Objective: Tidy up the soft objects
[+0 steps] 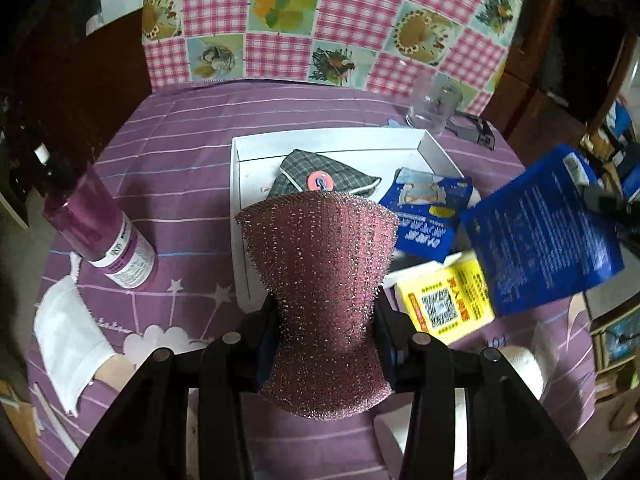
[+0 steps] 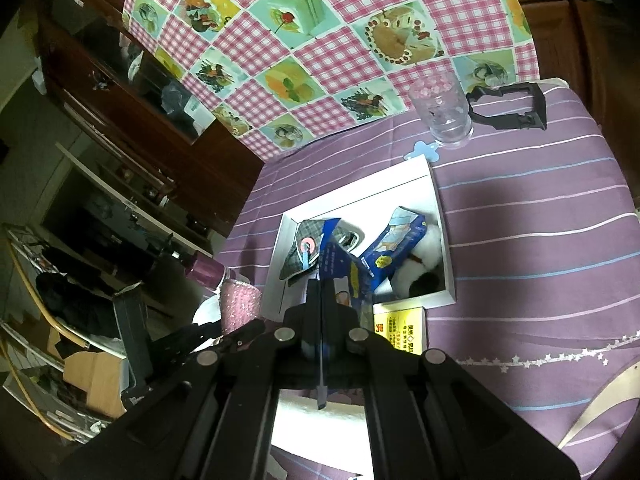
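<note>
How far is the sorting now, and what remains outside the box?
Done: the plaid pouch, a blue packet and a plush toy lie in the white box. In hand: the left gripper squeezes a pink sponge; the right gripper pinches another blue packet. Left: the white mask on the cloth.

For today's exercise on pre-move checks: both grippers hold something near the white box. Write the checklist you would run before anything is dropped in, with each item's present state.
1. Left gripper shut on the pink scouring pad: ok.
2. Right gripper shut on the blue packet: ok.
3. White box within reach ahead: ok.
4. Free floor space in the box beside the plaid pouch: ok.
5. Glass stands clear of the box: ok.
6. Pad directly over the box: cannot tell.
</note>
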